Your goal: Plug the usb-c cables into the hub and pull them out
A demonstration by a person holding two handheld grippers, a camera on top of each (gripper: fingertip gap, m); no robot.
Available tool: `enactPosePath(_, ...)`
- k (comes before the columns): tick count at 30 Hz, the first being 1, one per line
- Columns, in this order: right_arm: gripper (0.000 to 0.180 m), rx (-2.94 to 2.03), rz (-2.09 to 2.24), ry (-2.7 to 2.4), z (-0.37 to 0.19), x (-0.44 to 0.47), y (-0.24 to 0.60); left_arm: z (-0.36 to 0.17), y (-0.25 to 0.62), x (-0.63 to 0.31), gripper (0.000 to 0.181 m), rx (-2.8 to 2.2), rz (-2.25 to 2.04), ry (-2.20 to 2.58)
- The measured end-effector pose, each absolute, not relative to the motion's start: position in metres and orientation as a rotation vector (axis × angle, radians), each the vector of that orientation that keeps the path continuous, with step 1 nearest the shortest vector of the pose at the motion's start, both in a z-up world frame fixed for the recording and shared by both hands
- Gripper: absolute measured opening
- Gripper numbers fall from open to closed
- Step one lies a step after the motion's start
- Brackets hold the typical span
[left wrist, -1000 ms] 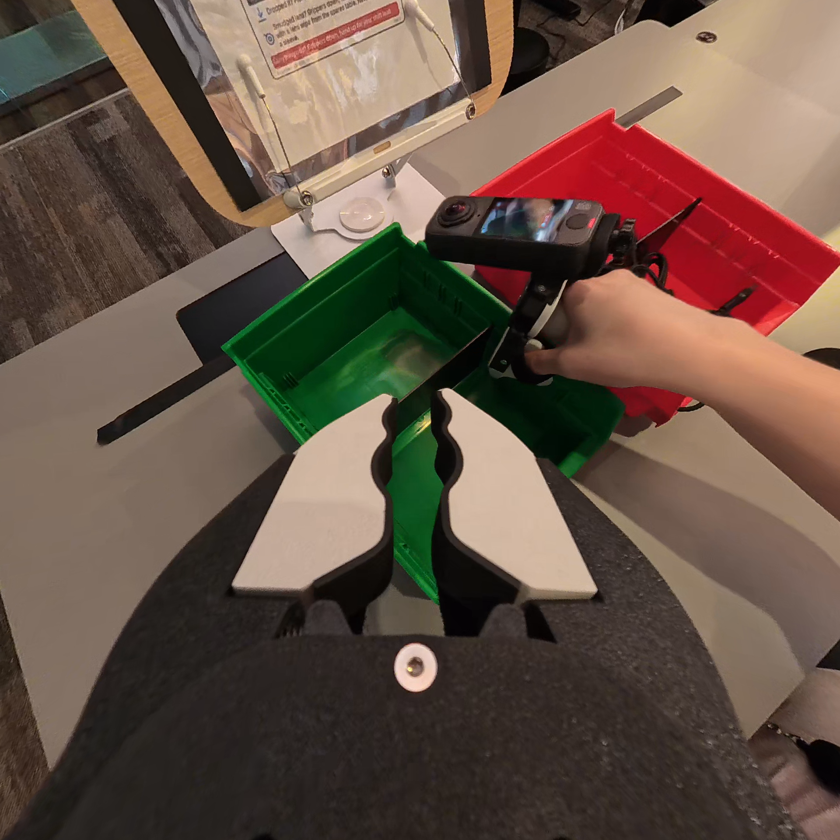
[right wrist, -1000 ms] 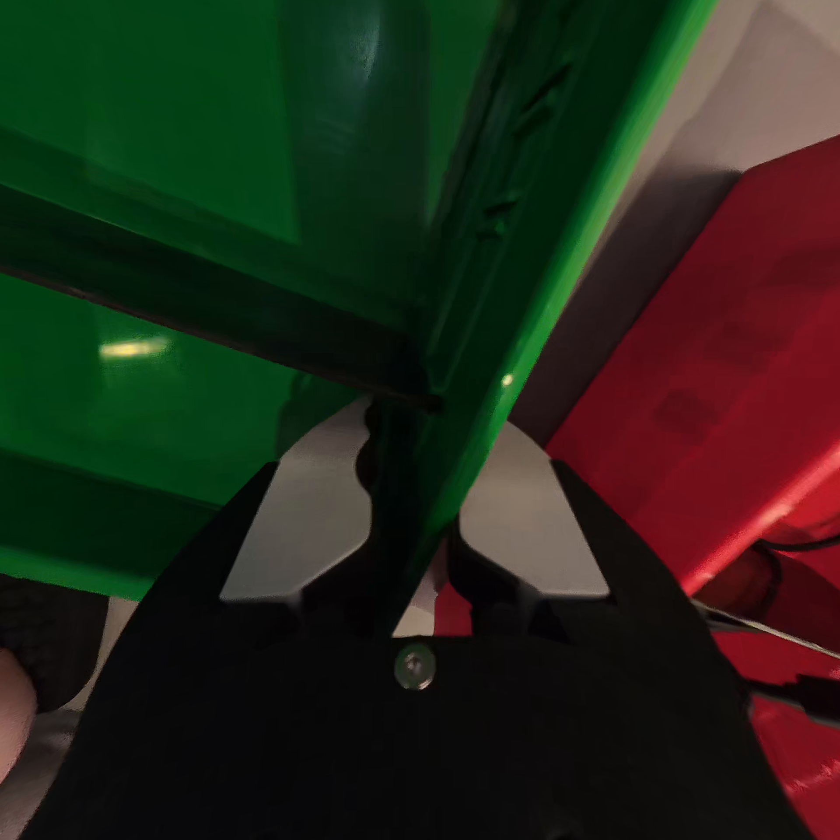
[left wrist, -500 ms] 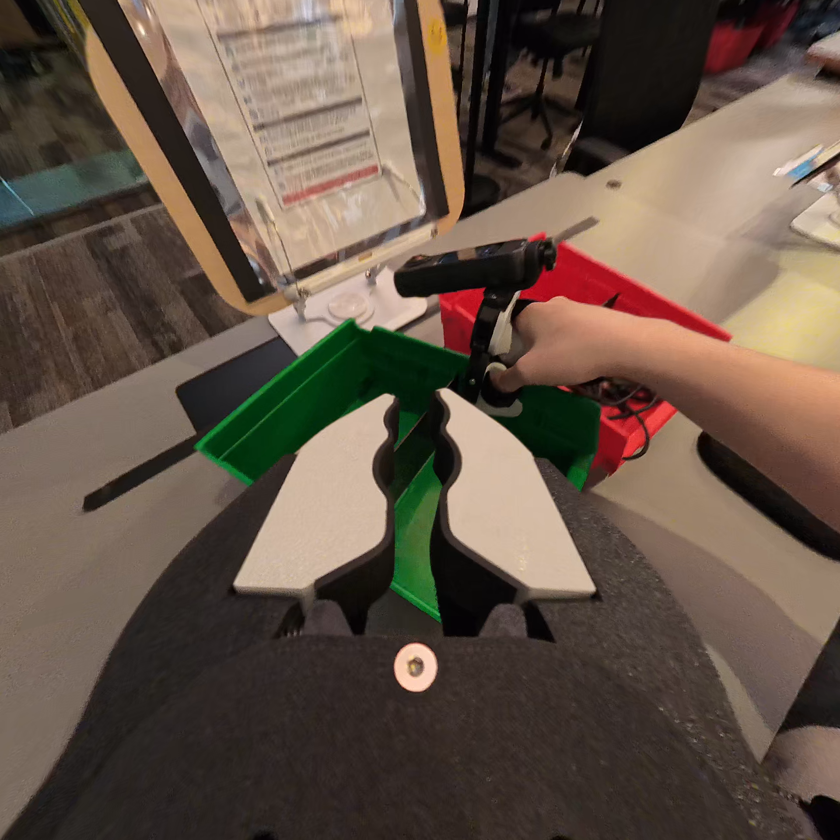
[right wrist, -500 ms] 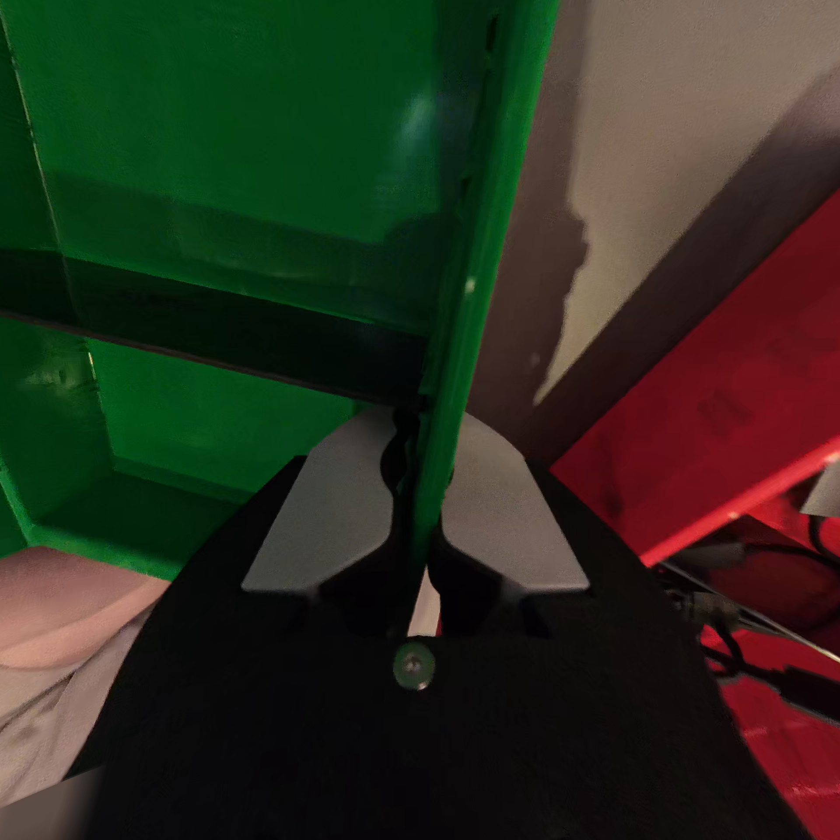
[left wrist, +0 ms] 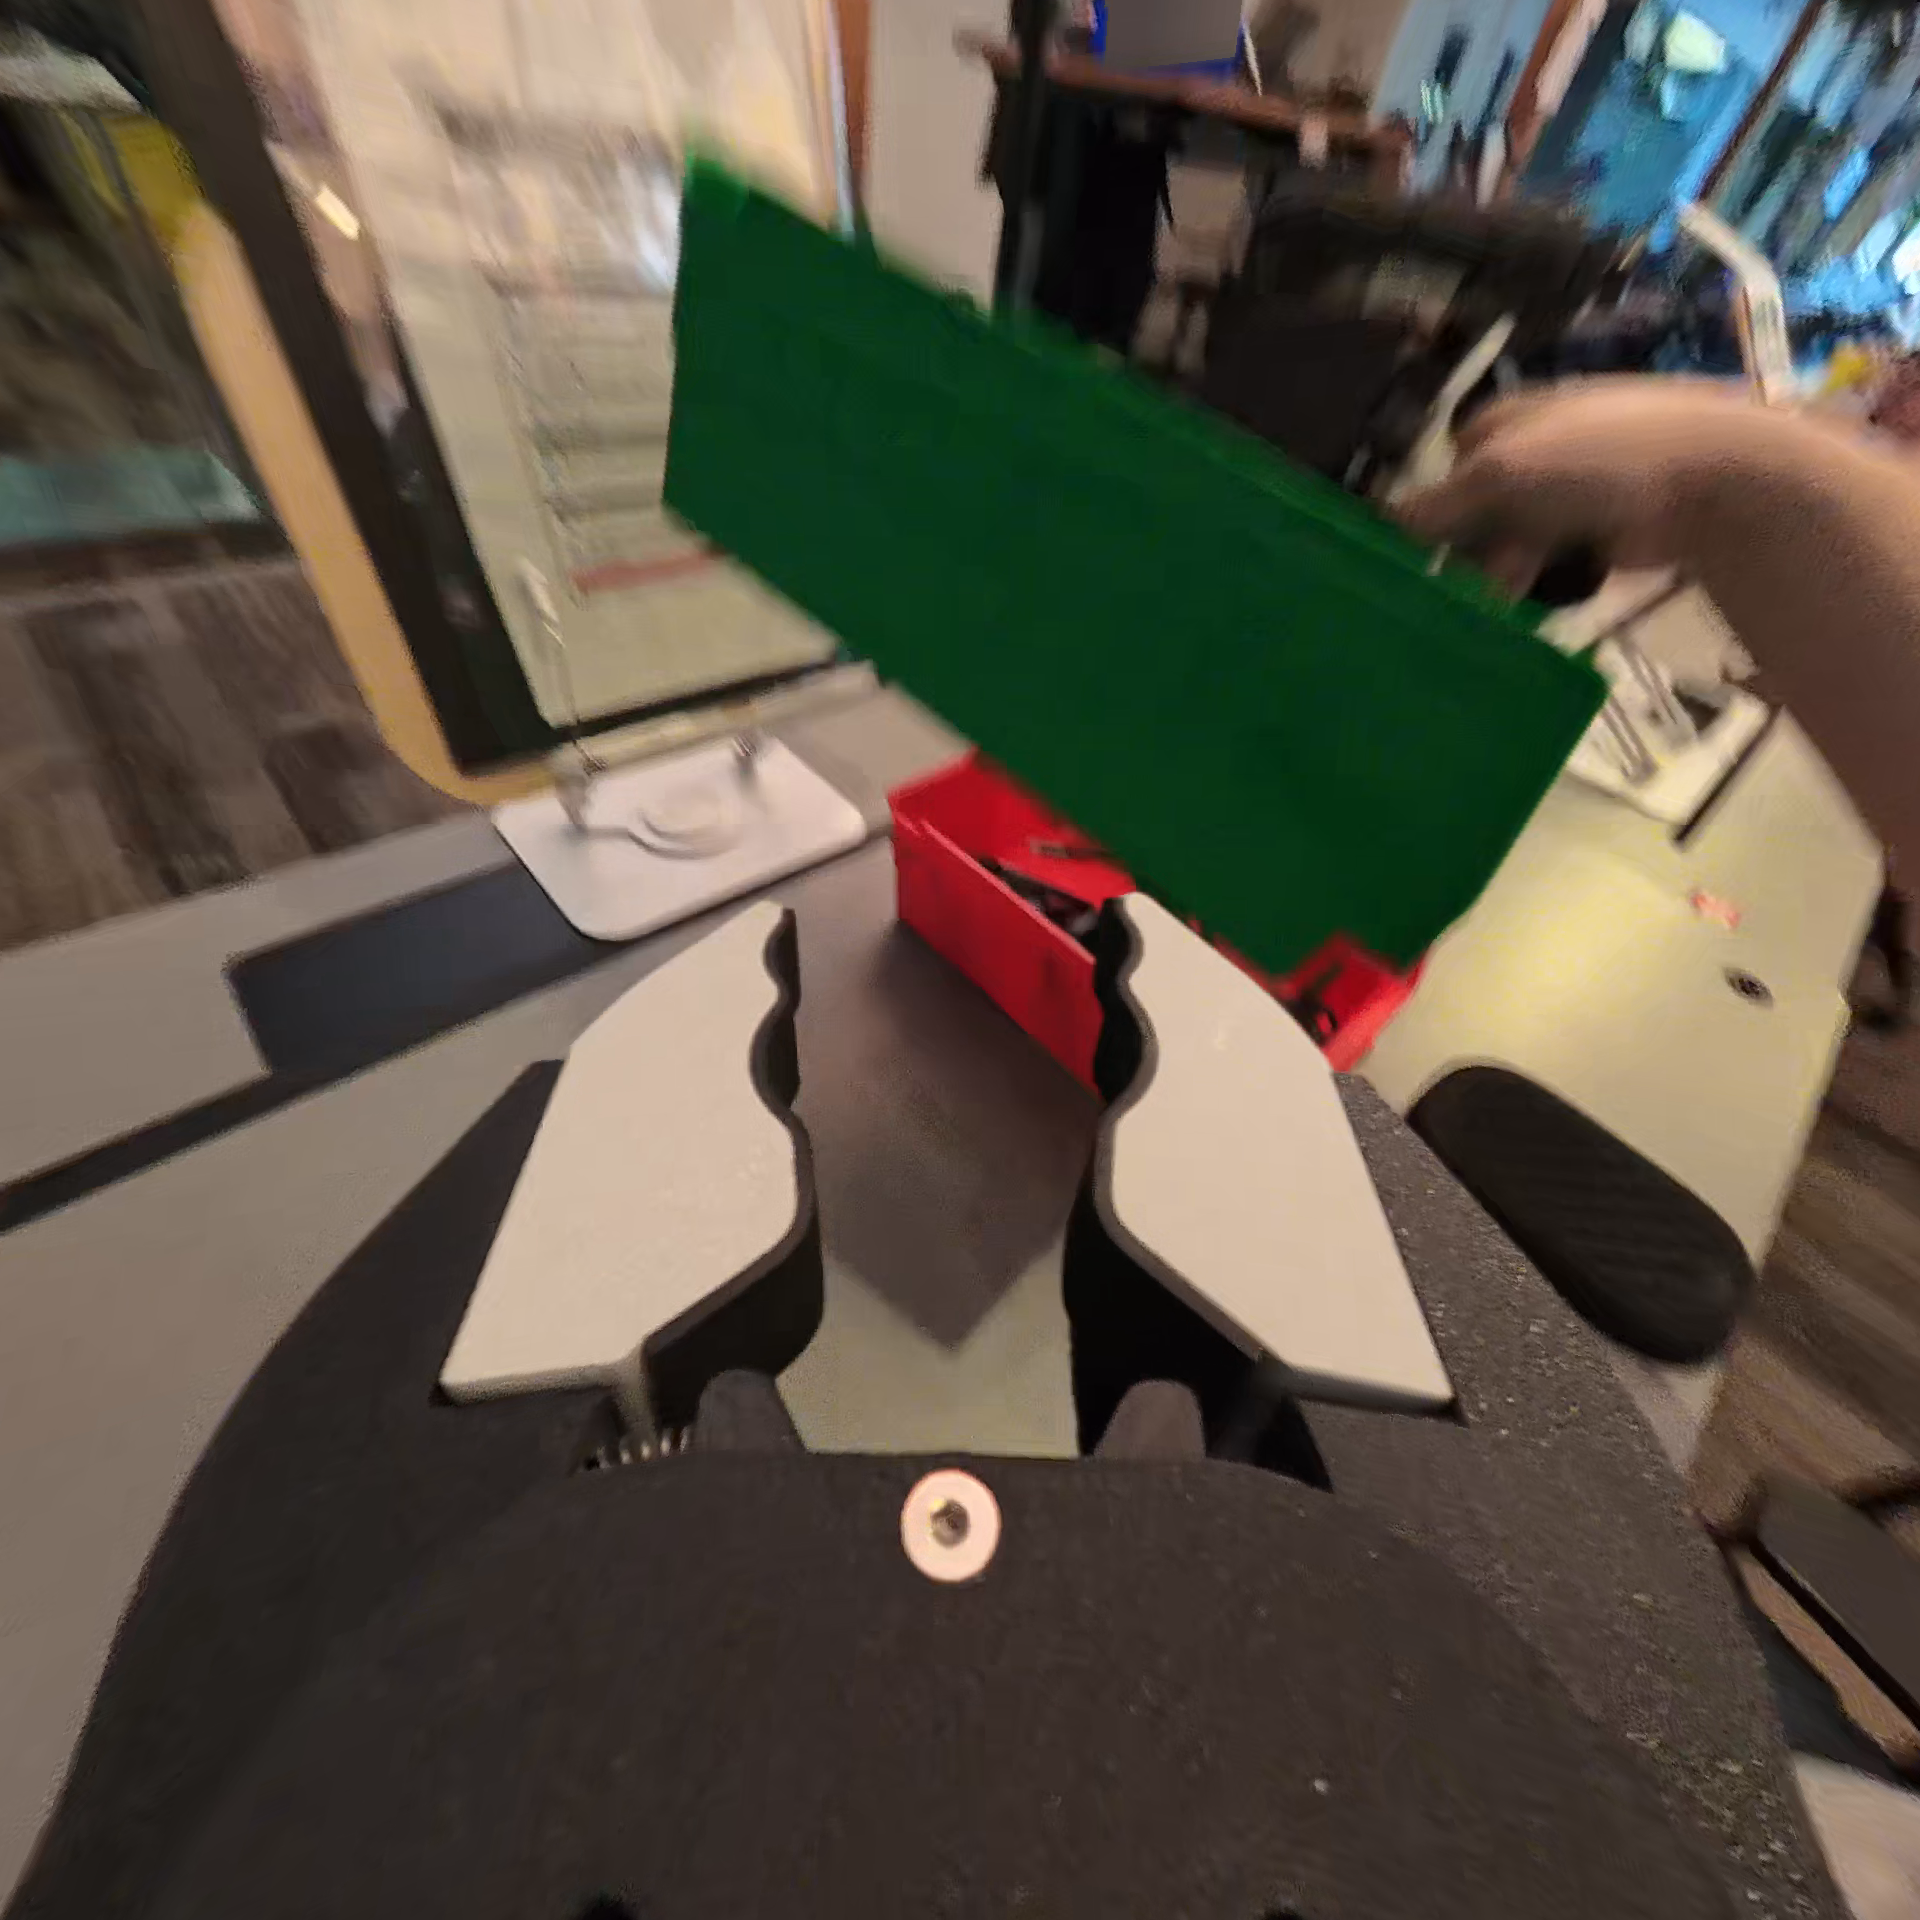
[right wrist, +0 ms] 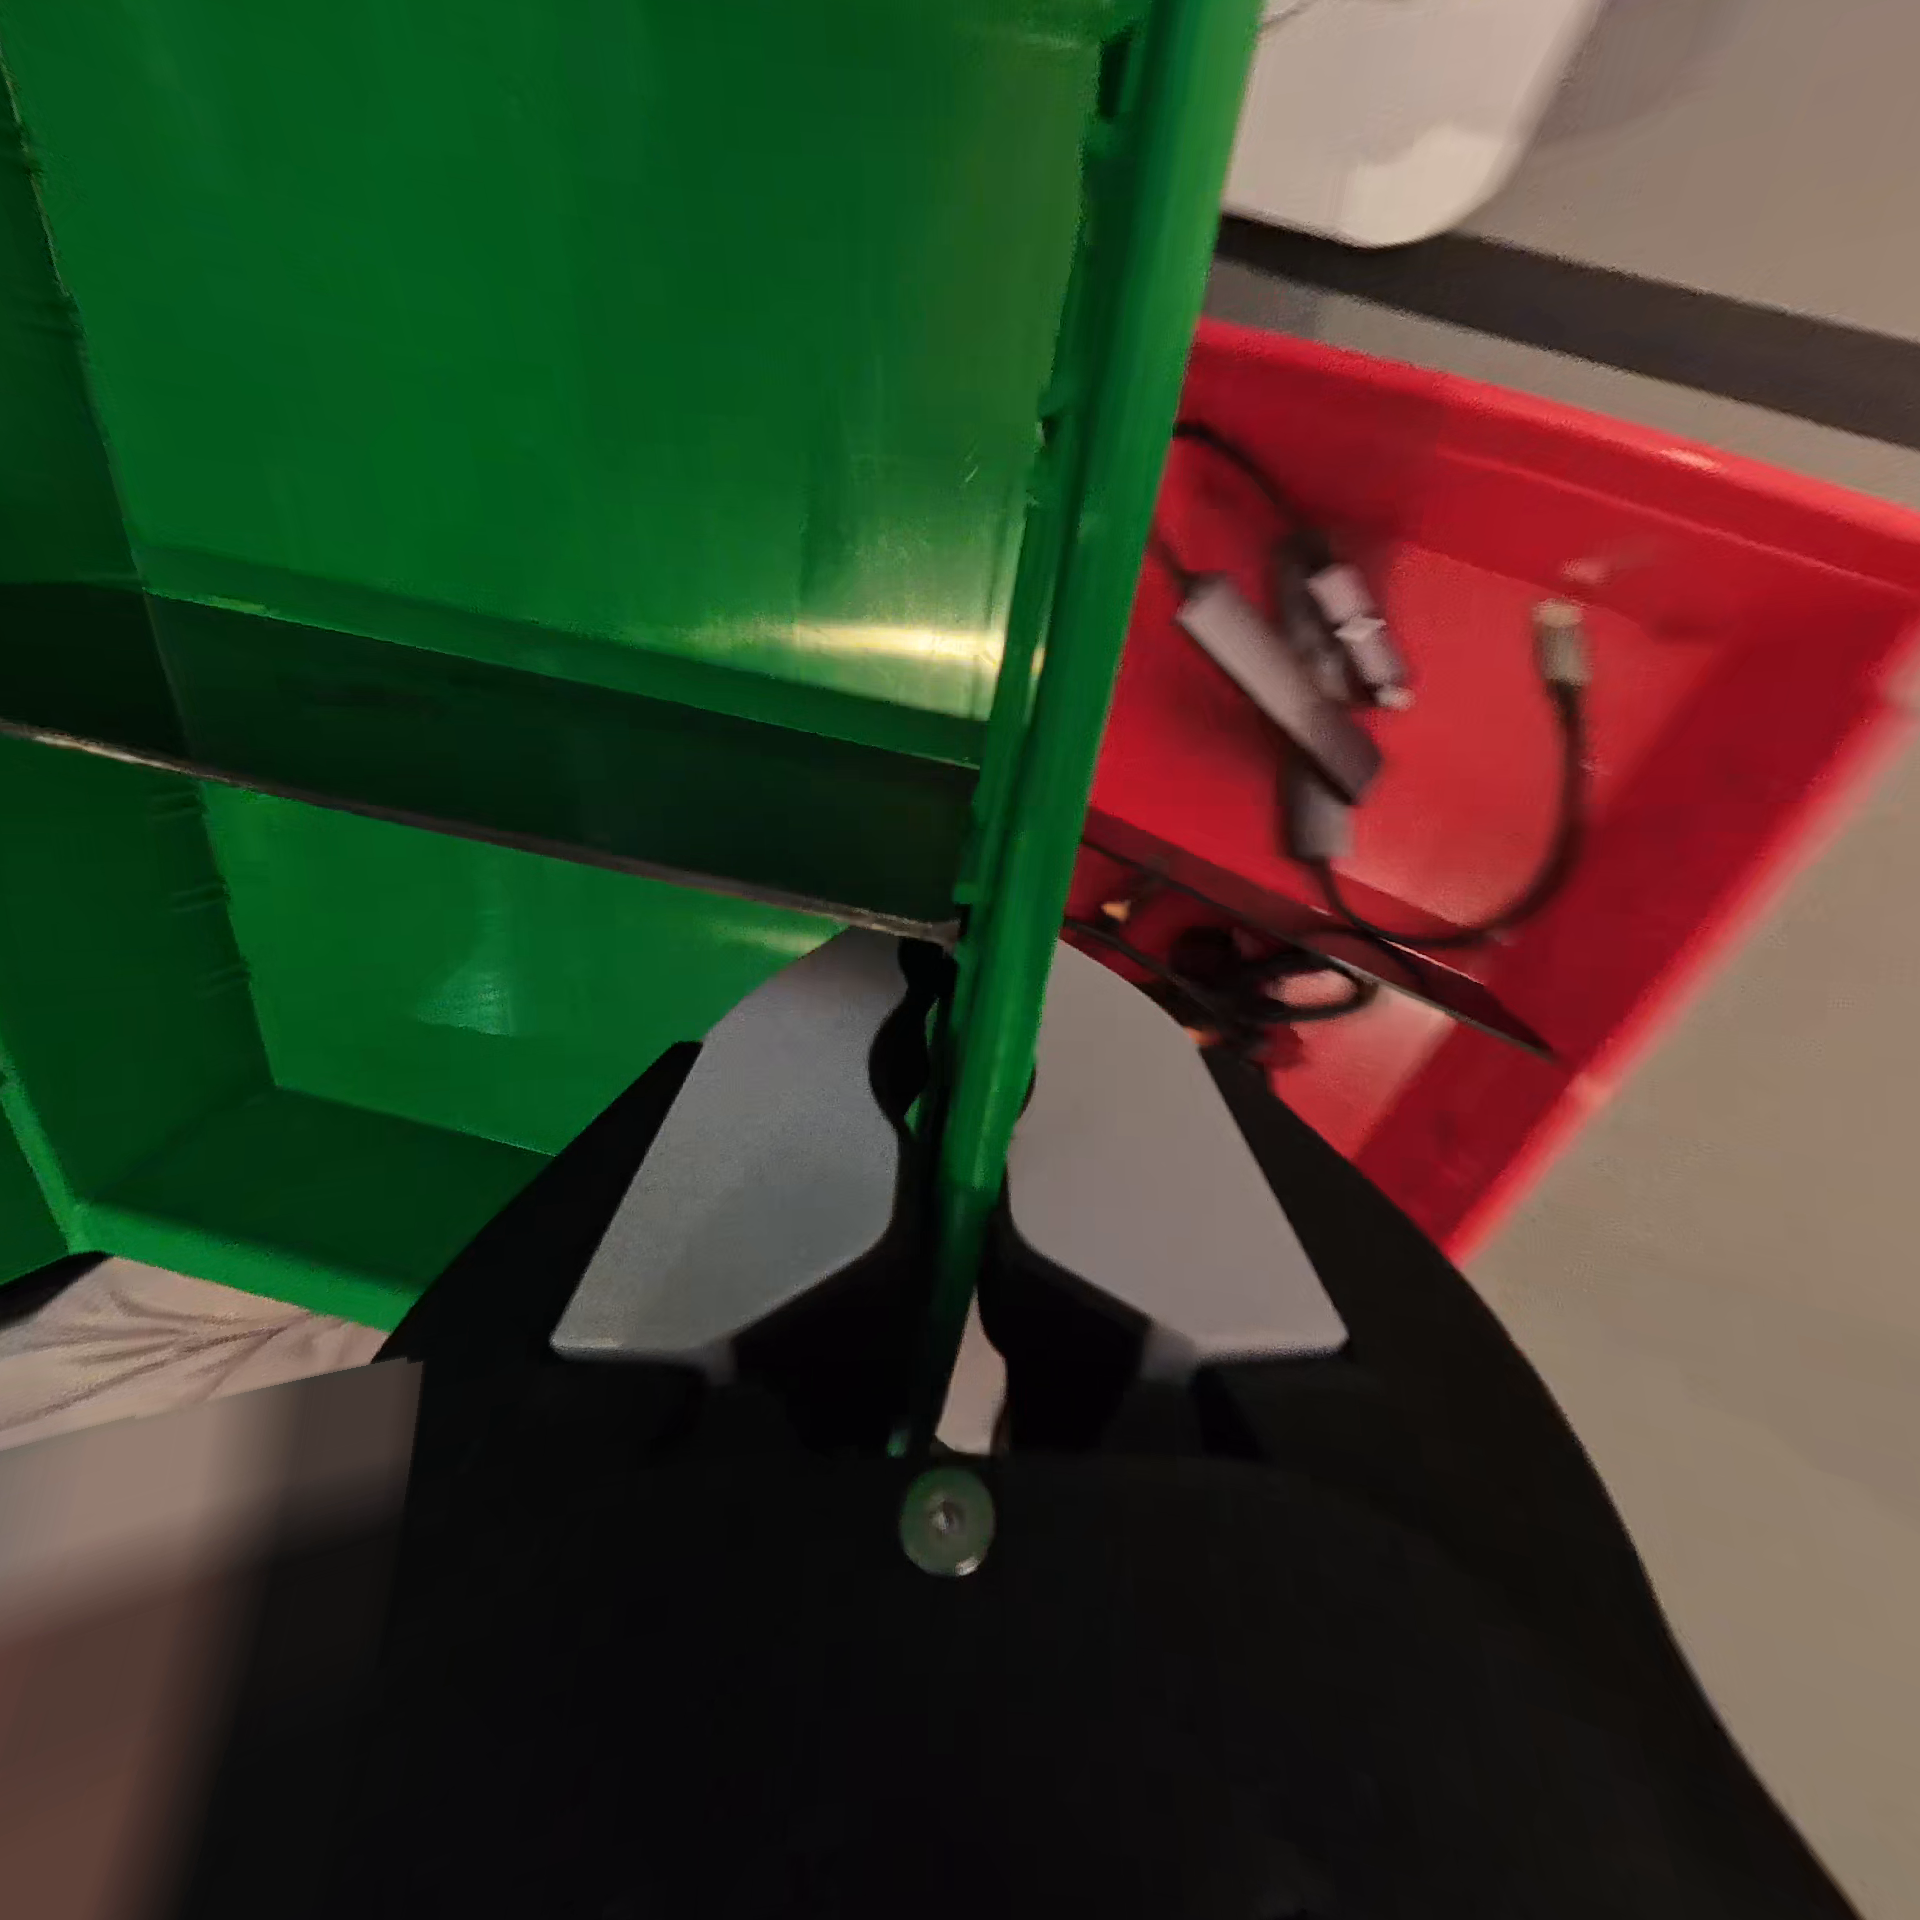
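My right gripper point(right wrist: 961, 997) is shut on the side wall of a green bin point(right wrist: 582, 436) and holds it up in the air, tilted. The bin has a black divider point(right wrist: 499, 769) and looks empty. In the left wrist view the green bin point(left wrist: 1091, 582) hangs blurred above a red bin point(left wrist: 987, 925). My left gripper point(left wrist: 951, 945) is open and empty, low over the table. The red bin point(right wrist: 1662, 852) holds a dark grey hub point(right wrist: 1278, 675) with black USB-C cables point(right wrist: 1558, 707) lying loose around it.
A framed sign on a white stand point(left wrist: 675, 821) stands at the back left of the grey table point(left wrist: 125, 1351). A black padded armrest point(left wrist: 1579, 1205) lies at the right edge. A person's hand point(left wrist: 1662, 499) holds the right gripper. The gap from one gripper's tips to the other's is roughly 30 cm.
The left gripper has let go of the green bin and opened. The right gripper has lifted the bin off the table and tipped it up above the red bin.
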State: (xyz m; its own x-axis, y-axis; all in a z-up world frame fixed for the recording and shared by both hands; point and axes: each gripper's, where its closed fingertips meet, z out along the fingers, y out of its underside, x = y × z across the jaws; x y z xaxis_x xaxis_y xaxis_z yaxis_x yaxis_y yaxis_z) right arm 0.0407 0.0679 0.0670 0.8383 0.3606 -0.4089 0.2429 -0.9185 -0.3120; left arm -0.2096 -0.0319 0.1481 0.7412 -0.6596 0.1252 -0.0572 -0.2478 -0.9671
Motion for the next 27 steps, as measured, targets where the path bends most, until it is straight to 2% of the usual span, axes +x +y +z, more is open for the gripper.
enactPosePath(5, 0.006, -2.73, 0.536, -0.071, 0.077, 0.195, 0.056, 0.072, 0.0, -0.148, 0.058, -2.058, -0.785, 0.854)
enactPosePath(11, 0.006, -2.742, 0.348, 0.407, 0.026, 0.354, -0.004, 0.006, 0.024, -0.062, 0.055, -2.314, -1.071, 0.922)
enactPosePath(17, 0.007, -2.866, 0.243, 0.621, -0.046, 0.423, -0.069, -0.055, 0.027, -0.013, 0.062, -2.468, -0.898, 1.032)
enactPosePath(19, 0.006, -2.922, 0.229, 0.614, -0.065, 0.428, -0.083, -0.072, 0.031, -0.014, 0.056, -2.514, -0.74, 1.077)
enactPosePath(21, 0.006, -2.97, 0.222, 0.578, -0.08, 0.428, -0.091, -0.081, 0.043, -0.021, 0.06, -2.509, -0.557, 1.082)
enactPosePath(25, 0.007, -3.035, 0.213, 0.503, -0.099, 0.424, -0.096, -0.08, 0.041, -0.025, 0.037, -2.511, -0.544, 1.114)
enactPosePath(27, 0.007, -3.05, 0.198, 0.473, -0.104, 0.422, -0.096, -0.079, 0.045, -0.038, 0.017, -2.518, -0.538, 1.12)
